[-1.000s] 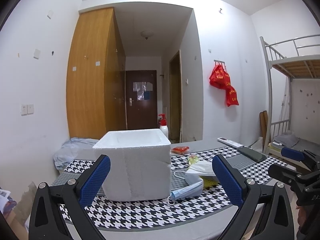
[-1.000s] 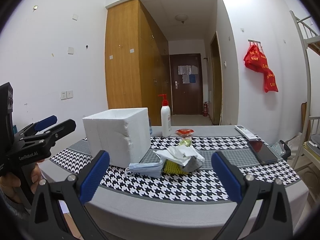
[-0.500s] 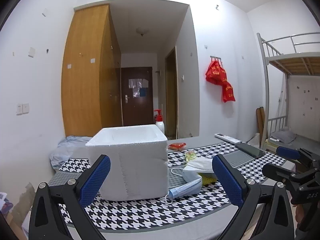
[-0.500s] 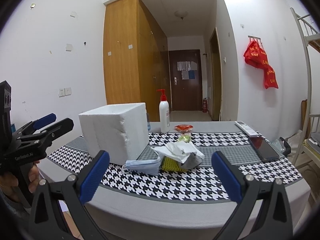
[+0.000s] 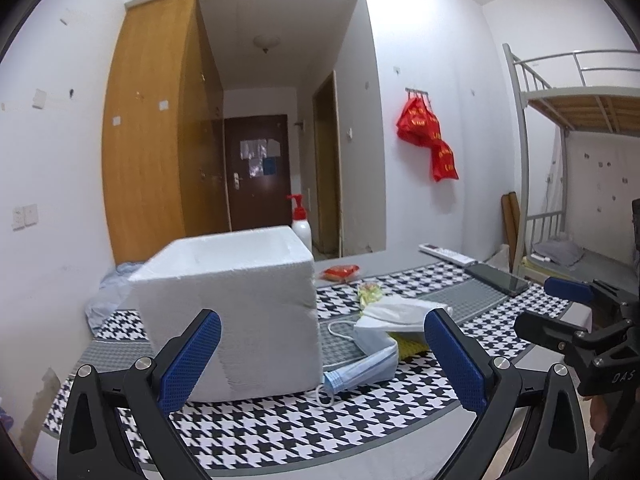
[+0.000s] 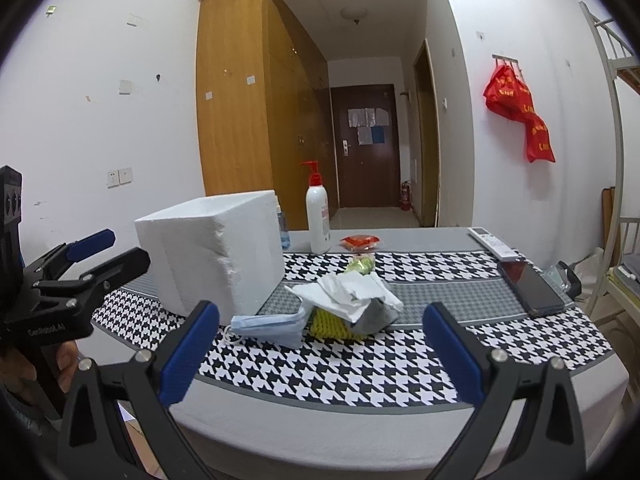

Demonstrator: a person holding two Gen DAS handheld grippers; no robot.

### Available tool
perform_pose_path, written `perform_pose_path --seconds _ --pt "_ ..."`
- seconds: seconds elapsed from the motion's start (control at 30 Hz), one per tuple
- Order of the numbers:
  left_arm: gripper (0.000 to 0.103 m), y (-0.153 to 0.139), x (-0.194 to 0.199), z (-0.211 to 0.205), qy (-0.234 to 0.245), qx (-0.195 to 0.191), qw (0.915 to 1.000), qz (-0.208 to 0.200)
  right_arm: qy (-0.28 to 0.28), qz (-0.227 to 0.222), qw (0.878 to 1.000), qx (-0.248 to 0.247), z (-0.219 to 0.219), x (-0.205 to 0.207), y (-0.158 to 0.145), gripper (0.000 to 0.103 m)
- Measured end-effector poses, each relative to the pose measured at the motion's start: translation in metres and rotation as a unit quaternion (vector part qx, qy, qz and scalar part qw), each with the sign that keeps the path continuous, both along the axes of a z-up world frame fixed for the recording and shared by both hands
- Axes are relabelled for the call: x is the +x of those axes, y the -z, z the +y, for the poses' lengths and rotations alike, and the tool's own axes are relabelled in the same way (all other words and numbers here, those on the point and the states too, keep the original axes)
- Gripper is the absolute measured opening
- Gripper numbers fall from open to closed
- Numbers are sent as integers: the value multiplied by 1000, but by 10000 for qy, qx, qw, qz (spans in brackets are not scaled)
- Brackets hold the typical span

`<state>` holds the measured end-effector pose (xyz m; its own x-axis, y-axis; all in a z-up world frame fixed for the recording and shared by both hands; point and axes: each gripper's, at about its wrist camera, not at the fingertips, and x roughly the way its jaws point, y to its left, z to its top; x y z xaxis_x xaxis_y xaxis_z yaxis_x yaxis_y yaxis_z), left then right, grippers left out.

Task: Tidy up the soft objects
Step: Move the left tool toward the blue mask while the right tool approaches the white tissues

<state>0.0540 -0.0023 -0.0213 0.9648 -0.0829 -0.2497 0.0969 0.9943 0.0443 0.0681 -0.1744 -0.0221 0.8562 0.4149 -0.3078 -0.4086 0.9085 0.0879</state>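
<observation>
A white foam box (image 5: 236, 304) (image 6: 216, 256) stands on the houndstooth tablecloth (image 6: 360, 364). Right of it lies a pile of soft things: a blue face mask (image 5: 360, 368) (image 6: 268, 326), a white mask or tissue (image 5: 400, 312) (image 6: 352, 292), and a yellow knitted piece (image 6: 332, 322) under it. My left gripper (image 5: 324, 360) is open, short of the box and the pile, holding nothing. My right gripper (image 6: 320, 354) is open too, in front of the pile near the table's front edge. Each gripper shows at the side of the other's view (image 5: 560, 308) (image 6: 100, 256).
A pump bottle (image 6: 318, 216) and a red packet (image 6: 360, 241) stand at the back of the table. A remote (image 6: 492, 243) and a black phone (image 6: 528, 288) lie at the right. A wardrobe (image 6: 248, 120), a bunk bed (image 5: 568, 160) and a hand (image 6: 24, 364) are around.
Both grippers have moved closer to the table, so the box and the pile look larger. Both stay open. Nothing on the table has moved.
</observation>
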Motion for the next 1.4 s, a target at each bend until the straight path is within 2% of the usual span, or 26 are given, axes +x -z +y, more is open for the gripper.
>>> perform_pose_path --seconds 0.73,1.4 --pt "102 34 63 -39 816 427 9924 820 233 461 9987 8 -19 46 22 103" --pt "102 61 108 -62 1005 695 9830 1370 454 673 9967 78 -37 74 36 103"
